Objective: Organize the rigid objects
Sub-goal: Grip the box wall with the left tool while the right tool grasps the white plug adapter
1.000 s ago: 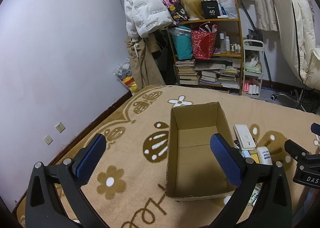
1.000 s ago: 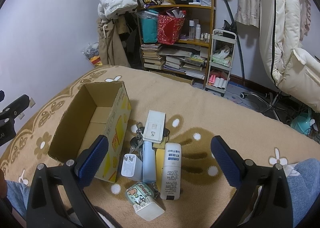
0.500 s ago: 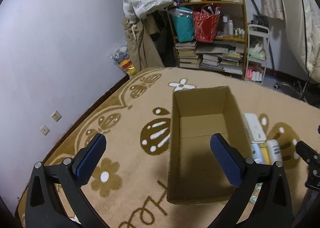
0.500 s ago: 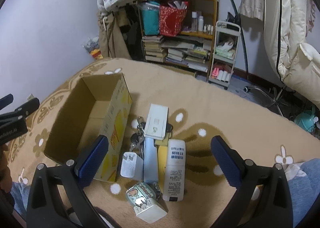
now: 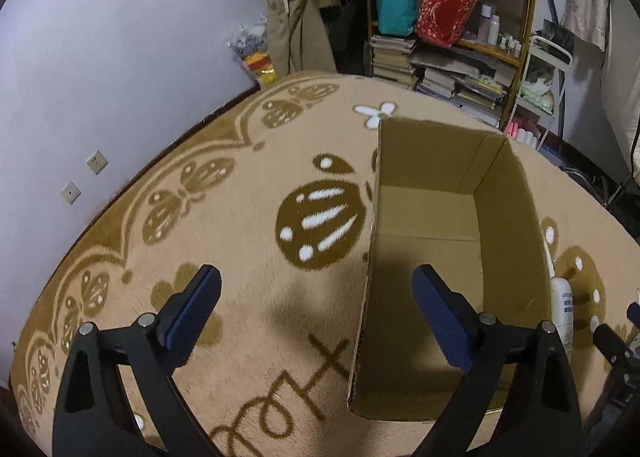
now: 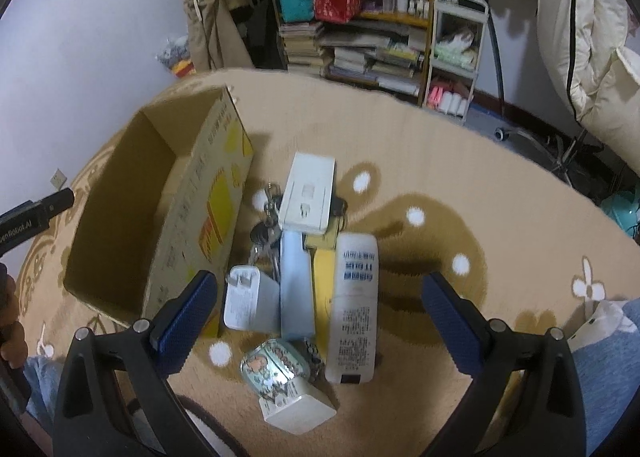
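An empty open cardboard box [image 5: 432,161] stands on the tan rug. My left gripper [image 5: 316,281] hovers over its near left wall, which lies between the closing fingers untouched. The right gripper [image 6: 318,285] is open above a pile beside the box [image 6: 208,209]. The pile holds a white socket strip [image 6: 308,193], keys [image 6: 266,233], a white charger [image 6: 250,299], a light blue case [image 6: 296,285], a yellow item [image 6: 323,289], a white tube [image 6: 354,305], a cartoon tin [image 6: 276,367] and a white adapter [image 6: 298,409].
The patterned rug [image 5: 240,217] runs to a lilac wall [image 5: 100,57] on the left. A crowded bookshelf [image 6: 352,17] and a white trolley [image 6: 456,49] stand at the back. A person's knee in jeans [image 6: 608,357] is at the lower right.
Both grippers have come down closer to the rug. The left one now straddles the box's left wall, with its fingers slightly narrower. The pile looks larger under the right one.
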`<act>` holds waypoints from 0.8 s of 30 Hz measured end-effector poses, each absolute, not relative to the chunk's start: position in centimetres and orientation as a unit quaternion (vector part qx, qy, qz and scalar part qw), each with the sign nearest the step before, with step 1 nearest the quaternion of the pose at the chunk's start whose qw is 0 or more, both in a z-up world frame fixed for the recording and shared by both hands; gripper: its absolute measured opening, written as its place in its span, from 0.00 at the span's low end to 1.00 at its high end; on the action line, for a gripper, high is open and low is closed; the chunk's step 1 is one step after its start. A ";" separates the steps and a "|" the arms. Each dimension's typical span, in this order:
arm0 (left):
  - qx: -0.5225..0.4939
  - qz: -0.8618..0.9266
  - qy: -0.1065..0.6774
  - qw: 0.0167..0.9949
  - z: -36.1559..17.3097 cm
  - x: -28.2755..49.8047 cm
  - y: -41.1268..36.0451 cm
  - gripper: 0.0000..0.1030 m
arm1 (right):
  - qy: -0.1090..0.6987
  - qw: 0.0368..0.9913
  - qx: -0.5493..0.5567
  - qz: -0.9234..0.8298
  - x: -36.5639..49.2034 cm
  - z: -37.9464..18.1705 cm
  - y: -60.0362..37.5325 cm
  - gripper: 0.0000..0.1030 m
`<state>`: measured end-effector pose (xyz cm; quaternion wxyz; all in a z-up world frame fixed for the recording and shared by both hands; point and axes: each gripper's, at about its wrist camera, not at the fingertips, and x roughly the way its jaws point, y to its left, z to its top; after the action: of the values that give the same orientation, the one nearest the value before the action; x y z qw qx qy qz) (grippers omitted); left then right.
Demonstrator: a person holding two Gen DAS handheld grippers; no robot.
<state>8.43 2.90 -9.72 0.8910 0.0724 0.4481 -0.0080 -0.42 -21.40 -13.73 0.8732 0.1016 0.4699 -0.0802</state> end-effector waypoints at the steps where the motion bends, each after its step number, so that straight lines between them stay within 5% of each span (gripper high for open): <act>1: 0.075 -0.009 0.451 0.889 -9.9 8.4 2.8 0.93 | 0.477 0.869 0.105 -0.078 -0.4 -14.1 -21.4 1.00; 10: 0.099 -0.006 0.466 0.879 -11.1 8.1 1.8 0.81 | 0.526 0.841 0.102 -0.072 -1.2 -16.6 -21.0 1.00; 12: 0.097 -0.007 0.471 0.877 -11.3 8.2 1.8 0.78 | 0.537 0.835 0.103 -0.069 -1.3 -17.0 -20.9 0.88; 24: 0.068 -0.033 0.514 0.854 -13.6 8.8 1.8 0.39 | 0.598 0.797 0.085 0.009 -1.6 -19.3 -18.2 0.84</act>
<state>8.85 1.81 -13.61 0.8545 0.0681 0.5139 -0.0330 -1.65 -18.19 -19.28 0.7967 0.0854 0.5982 0.0090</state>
